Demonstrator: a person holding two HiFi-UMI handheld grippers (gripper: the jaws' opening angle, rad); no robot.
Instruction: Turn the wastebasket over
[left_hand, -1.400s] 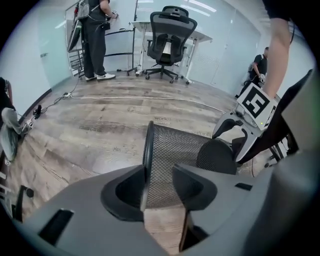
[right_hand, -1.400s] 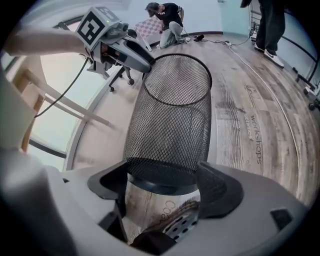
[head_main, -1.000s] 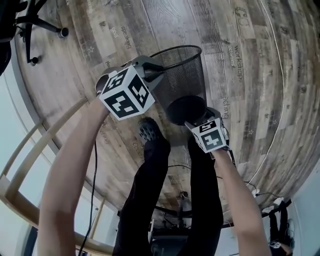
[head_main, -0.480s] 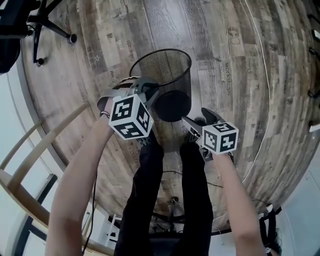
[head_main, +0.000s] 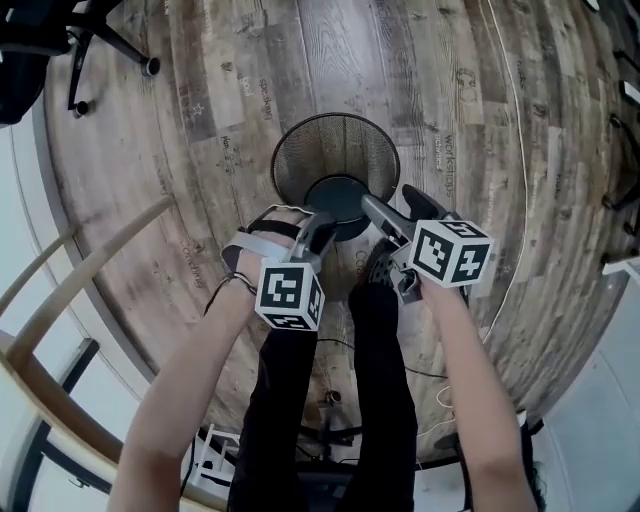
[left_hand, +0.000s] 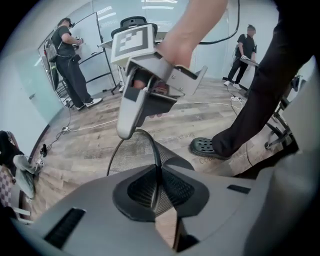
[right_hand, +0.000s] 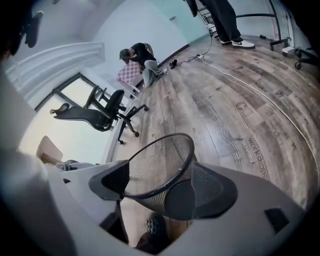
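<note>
Now, round black wire-mesh wastebasket (head_main: 322, 150), wood-plank floor (head_main: 450, 90)

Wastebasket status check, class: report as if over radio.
Left gripper shut on rim of black wire-mesh wastebasket. Right gripper open at rim, not clamped. Wastebasket mouth up. Person's black perforated shoe close beside it.

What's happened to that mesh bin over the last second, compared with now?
The wastebasket swung from lying tilted on its side to mouth-up, its bottom now seen through the opening. The left tongs drew back toward the person's legs, staying clamped on the rim. The right tongs, earlier at its bottom, now straddle it, jaws apart; grip unclear.
</note>
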